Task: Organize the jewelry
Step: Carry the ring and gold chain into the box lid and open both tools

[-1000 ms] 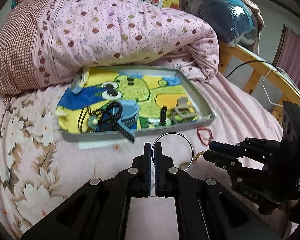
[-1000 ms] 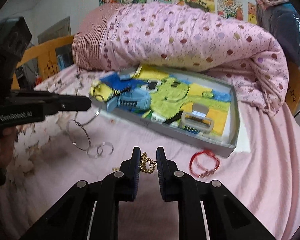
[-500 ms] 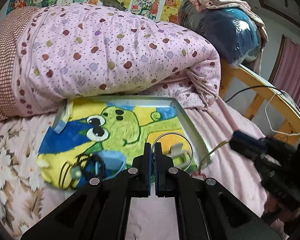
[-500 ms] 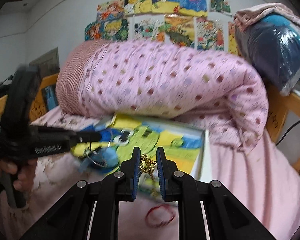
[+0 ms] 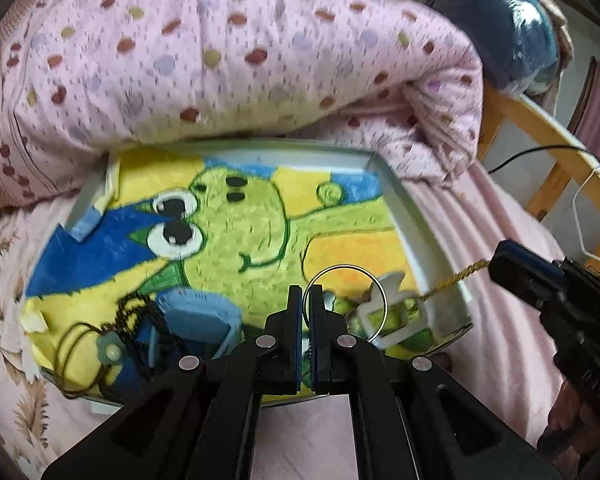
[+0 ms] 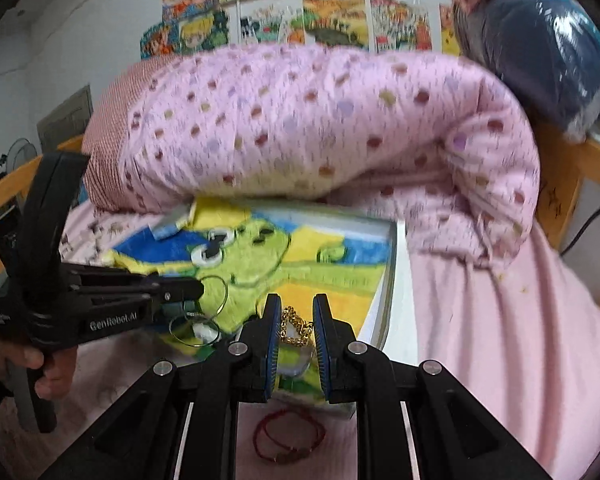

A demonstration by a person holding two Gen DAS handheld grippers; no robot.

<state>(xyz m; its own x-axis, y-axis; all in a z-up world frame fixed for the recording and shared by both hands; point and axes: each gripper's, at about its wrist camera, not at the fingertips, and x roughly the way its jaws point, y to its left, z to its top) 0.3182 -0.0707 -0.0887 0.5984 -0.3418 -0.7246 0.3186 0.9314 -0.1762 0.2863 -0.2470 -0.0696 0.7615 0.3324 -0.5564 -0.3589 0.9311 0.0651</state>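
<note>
My left gripper (image 5: 307, 300) is shut on a thin silver hoop (image 5: 346, 268) and holds it above the near right part of the grey tray (image 5: 404, 216), which is lined with a green frog drawing. From the right wrist view the left gripper (image 6: 182, 290) carries the silver hoop (image 6: 224, 294) with a second ring (image 6: 192, 330) dangling below. My right gripper (image 6: 296, 320) is shut on a gold chain (image 6: 296, 330) over the tray's near right corner (image 6: 388, 280). From the left wrist view the gold chain (image 5: 456, 278) trails from the right gripper (image 5: 496, 262).
In the tray lie a blue box (image 5: 196, 316), a black cord necklace (image 5: 96, 344) and a white clip (image 5: 396, 308). A red bracelet (image 6: 288, 436) rests on the pink sheet in front of the tray. A rolled spotted quilt (image 5: 220, 60) crowds the tray's far side; a wooden bed rail (image 5: 548, 136) runs at right.
Both grippers rose off the bed and moved forward over the tray, the left carrying the silver hoop, the right carrying the gold chain. The red bracelet stayed on the sheet.
</note>
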